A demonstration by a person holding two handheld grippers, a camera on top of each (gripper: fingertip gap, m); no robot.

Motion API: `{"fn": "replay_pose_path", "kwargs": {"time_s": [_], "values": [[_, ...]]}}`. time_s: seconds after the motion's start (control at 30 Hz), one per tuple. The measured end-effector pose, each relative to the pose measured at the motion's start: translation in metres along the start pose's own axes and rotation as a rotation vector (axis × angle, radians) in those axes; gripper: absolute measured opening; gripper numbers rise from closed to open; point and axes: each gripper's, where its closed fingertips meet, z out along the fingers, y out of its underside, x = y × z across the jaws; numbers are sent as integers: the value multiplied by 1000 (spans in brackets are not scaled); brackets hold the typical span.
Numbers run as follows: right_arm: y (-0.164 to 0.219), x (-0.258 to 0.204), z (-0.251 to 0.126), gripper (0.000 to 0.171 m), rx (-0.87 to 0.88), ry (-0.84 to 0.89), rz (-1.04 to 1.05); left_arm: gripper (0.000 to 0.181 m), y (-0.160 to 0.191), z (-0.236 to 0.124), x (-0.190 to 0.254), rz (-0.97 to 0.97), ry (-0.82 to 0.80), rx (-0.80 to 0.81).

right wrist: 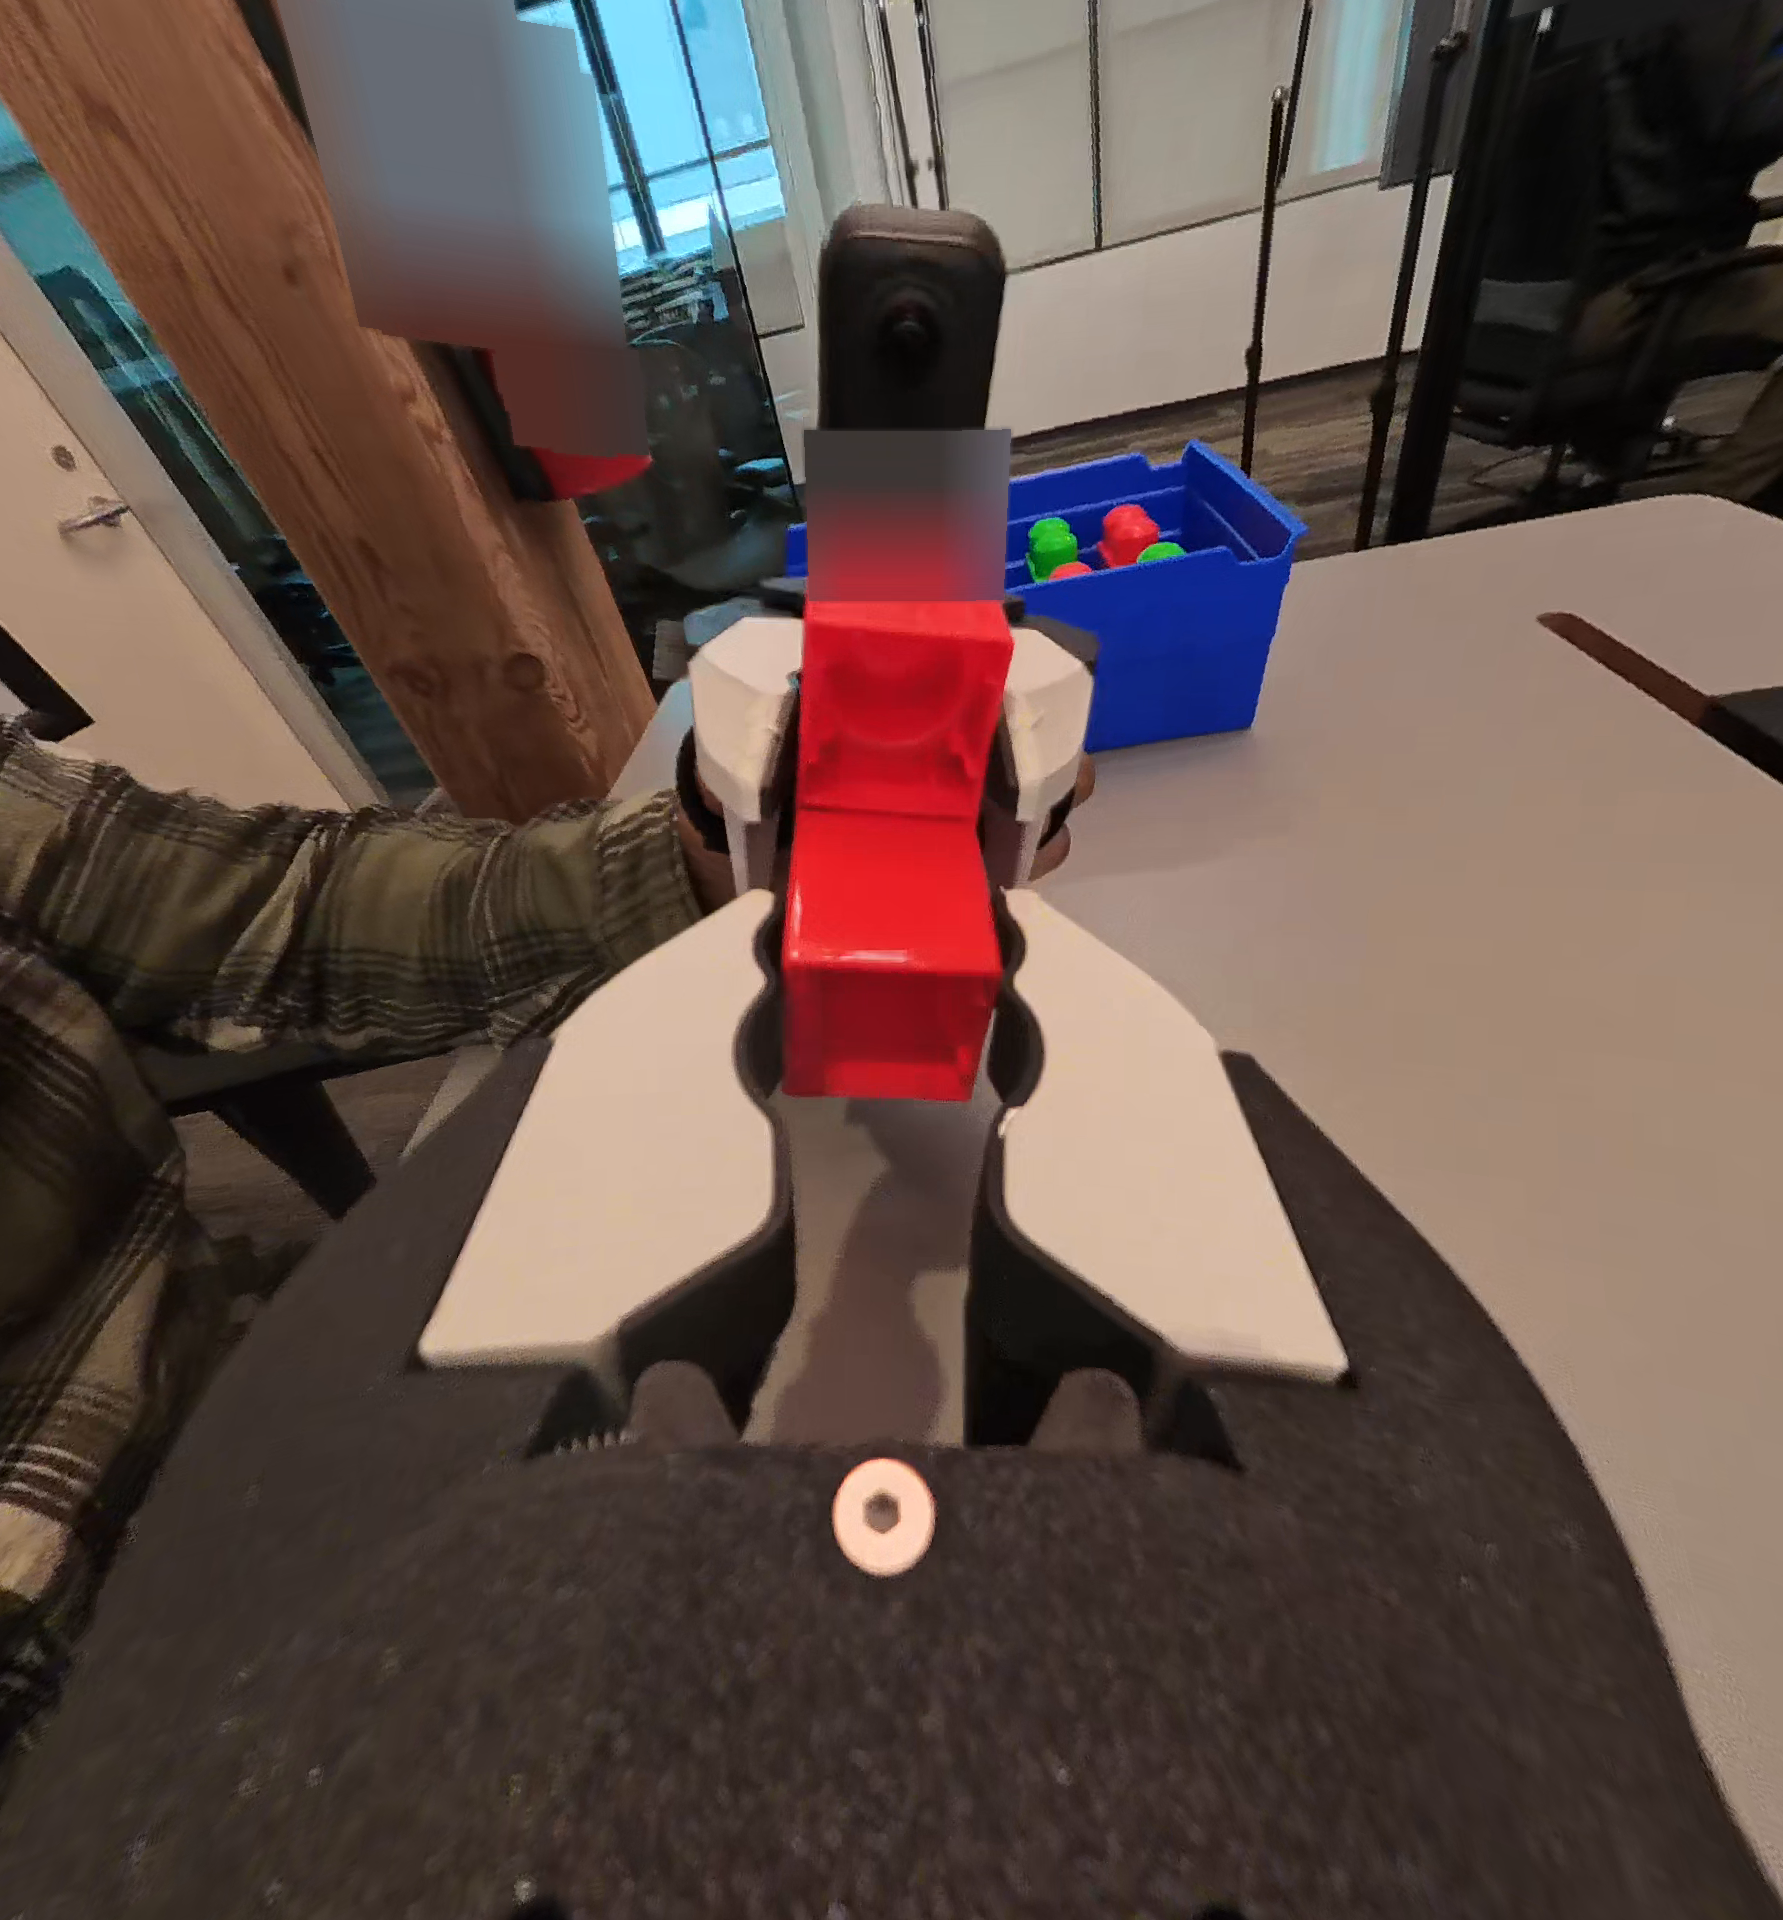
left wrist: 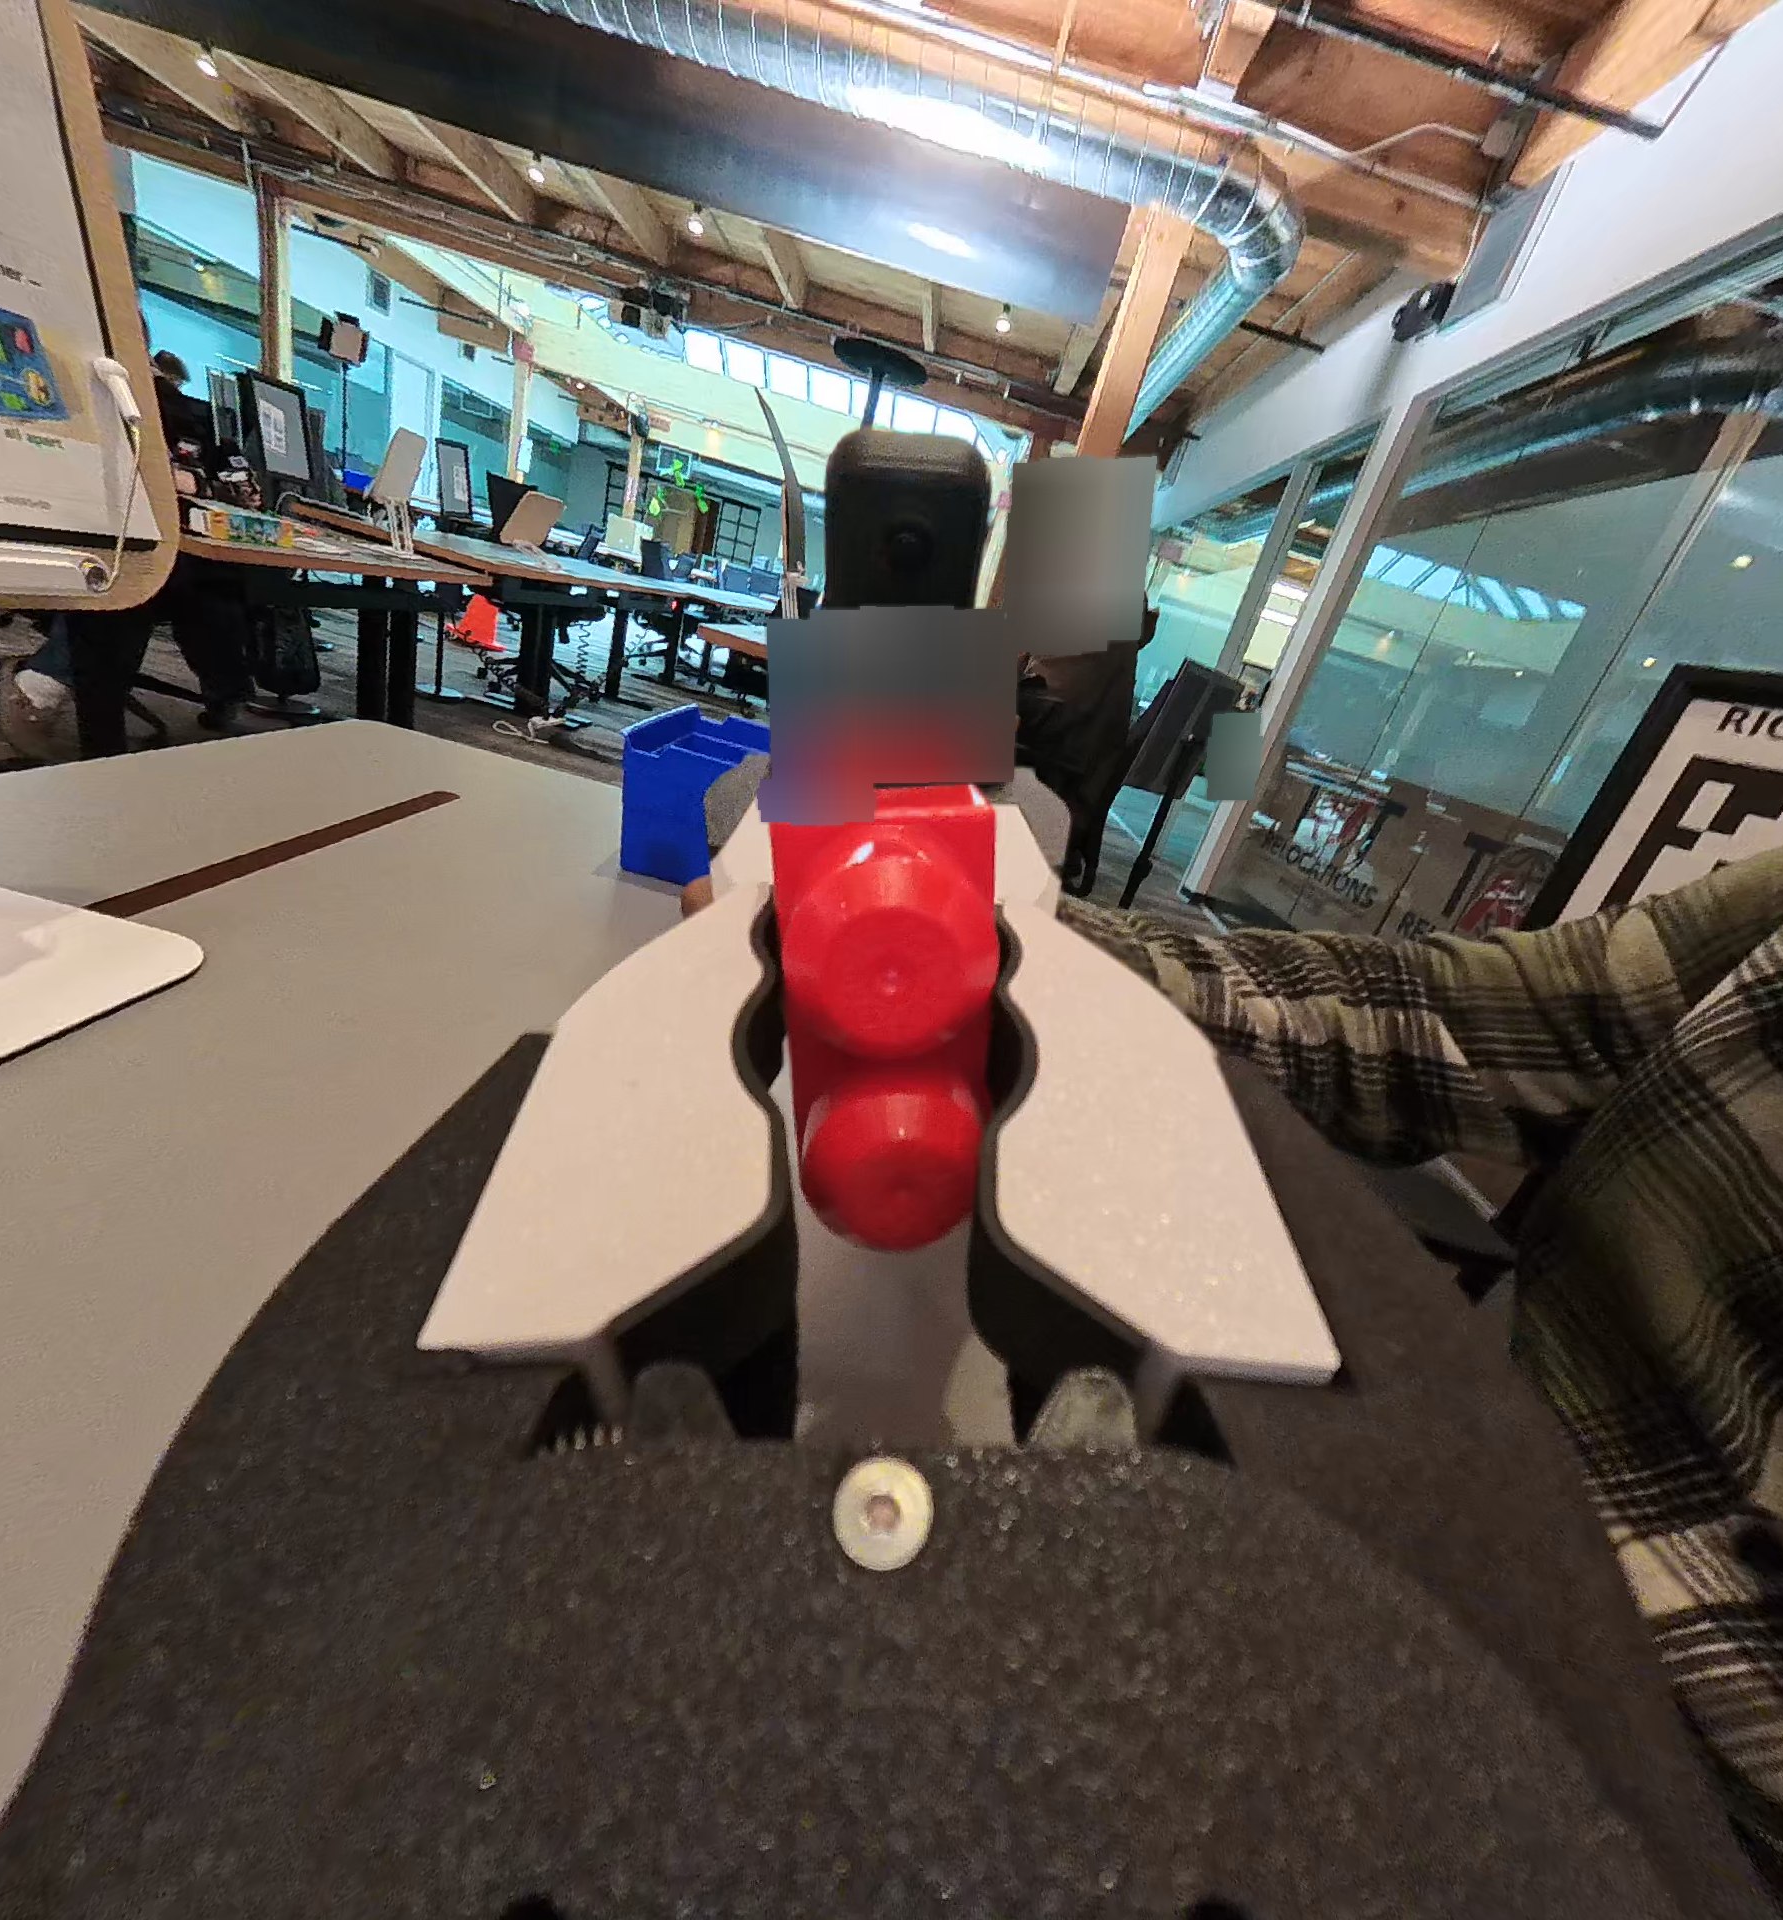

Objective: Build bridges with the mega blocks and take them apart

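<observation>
The grey tabletop is spreading under both views, reaching off to the left in the left wrist view with a dark slot running across it. A person's plaid sleeve is coming in from the right in the left wrist view and from the left in the right wrist view. A blue bin is sitting on the tabletop beyond the claws, holding a few green and red blocks; in the left wrist view only its corner is showing behind the left claw.

The two claws are facing each other above the tabletop, tip to tip. The left claw is clenching a red block between its white fingers, the block's two round studs pointing back toward the camera. The right claw is grasping a red block as well, this one showing its flat sides and hollow underside. In the right wrist view the left claw is appearing just beyond, with its own red block meeting the nearer one end to end; whether they are fully pressed together cannot be told. A black camera is standing upright on top of the far claw.
</observation>
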Motion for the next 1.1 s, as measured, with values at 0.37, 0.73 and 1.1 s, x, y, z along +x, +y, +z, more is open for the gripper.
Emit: {"fn": "replay_pose_path", "kwargs": {"time_s": [0.37, 0.73, 1.1], "values": [[-13, 20, -138, 36, -114, 343, -18, 36, -32, -45, -20, 6, -105, 150], [41, 44, -456, 36, -369, 1067, 300, 36, -16, -17, -8, 60, -84, 34], [157, 54, -503, 40, -517, 1144, 513, 36, -4, -13, -13, 43, -87, -13]]}}
